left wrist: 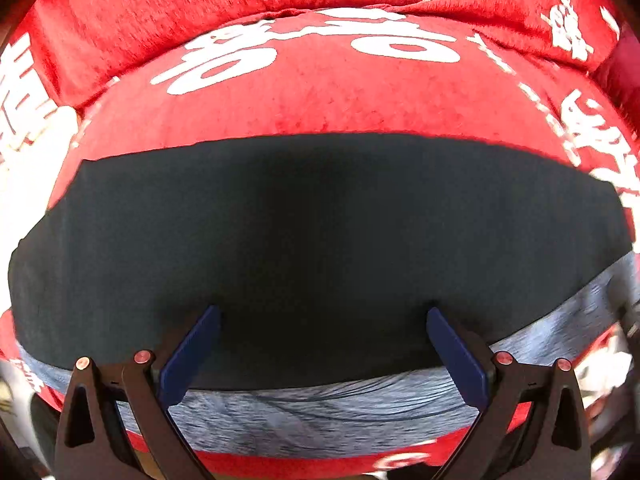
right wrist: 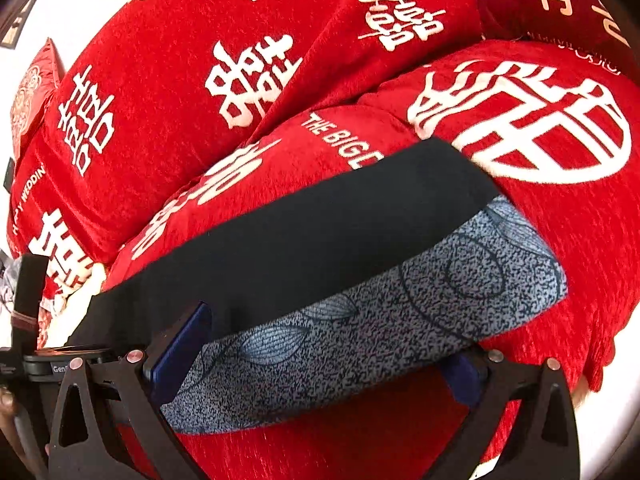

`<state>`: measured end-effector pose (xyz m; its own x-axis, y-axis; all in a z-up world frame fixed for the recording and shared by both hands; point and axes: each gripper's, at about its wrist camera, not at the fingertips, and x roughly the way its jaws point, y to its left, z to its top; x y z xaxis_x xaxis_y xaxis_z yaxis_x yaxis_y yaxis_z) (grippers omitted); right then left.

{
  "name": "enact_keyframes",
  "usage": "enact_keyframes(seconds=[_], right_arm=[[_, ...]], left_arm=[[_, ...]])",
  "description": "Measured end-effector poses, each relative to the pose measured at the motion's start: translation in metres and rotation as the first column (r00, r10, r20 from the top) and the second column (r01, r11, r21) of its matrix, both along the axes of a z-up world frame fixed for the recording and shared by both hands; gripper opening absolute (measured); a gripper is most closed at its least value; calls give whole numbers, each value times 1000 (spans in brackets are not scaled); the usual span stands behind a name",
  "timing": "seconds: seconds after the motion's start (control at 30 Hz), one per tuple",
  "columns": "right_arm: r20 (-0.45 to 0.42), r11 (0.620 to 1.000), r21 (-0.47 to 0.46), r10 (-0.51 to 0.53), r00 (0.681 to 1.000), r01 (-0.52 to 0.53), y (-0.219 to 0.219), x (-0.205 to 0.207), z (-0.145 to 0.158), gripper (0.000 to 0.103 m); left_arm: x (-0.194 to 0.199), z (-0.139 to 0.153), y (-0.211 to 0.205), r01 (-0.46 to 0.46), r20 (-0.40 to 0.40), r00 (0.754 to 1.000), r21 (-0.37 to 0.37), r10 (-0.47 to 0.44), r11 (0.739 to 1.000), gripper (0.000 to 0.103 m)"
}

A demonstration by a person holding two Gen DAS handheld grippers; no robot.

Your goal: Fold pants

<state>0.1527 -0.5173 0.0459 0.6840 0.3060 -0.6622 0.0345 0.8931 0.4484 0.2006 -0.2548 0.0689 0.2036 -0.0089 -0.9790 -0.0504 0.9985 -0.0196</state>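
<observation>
The pants (left wrist: 320, 232) lie folded on a red sofa cover, a dark panel on top with a blue-grey speckled patterned band (left wrist: 320, 412) along the near edge. My left gripper (left wrist: 324, 320) hovers over the near edge, its blue fingers (left wrist: 192, 356) spread wide apart and holding nothing. In the right wrist view the same pants (right wrist: 312, 240) run diagonally, with the patterned part (right wrist: 380, 320) nearest. My right gripper (right wrist: 332, 332) is open; its left finger (right wrist: 180, 348) lies over the fabric and its right finger (right wrist: 464, 376) is partly hidden under the patterned edge.
The red sofa cover (right wrist: 560, 248) with white Chinese characters lies under everything. Red back cushions (right wrist: 200, 60) rise behind the pants. A dark red pillow (right wrist: 552, 0) sits at the top right. Part of the other gripper's handle (right wrist: 28, 320) shows at the far left.
</observation>
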Motion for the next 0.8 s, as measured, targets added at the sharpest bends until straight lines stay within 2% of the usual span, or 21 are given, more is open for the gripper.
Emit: enact_keyframes(seconds=[0.07,0.17,0.27,0.43,0.7,0.8], right_arm=[[-20,999,20,46,999,-46,0,-11,-3,103],[-62,998,33,47,997,-45,-5,-28,-17,103],[-30,996,89,31,999,-28,-13,-41,-24,103],[30,997,80,5,1000,-8,-16,-17,-18,103],[114,986,164,-33,993,14,-33,8,-18,103],[120,980,197,-58,991,33,-37,15,-18,103]], left_arm=[[4,1,-5,3,-5,1000,-20,-3,1000,103],[8,-8,-16,29,-2,1000,46,-29,999,103],[7,-7,-18,15,15,1000,54,-16,998,103],[9,-8,-15,16,17,1000,48,-17,999,103],[8,-10,-17,14,23,1000,57,-16,998,103],[7,-10,-20,13,35,999,65,-15,998,103]])
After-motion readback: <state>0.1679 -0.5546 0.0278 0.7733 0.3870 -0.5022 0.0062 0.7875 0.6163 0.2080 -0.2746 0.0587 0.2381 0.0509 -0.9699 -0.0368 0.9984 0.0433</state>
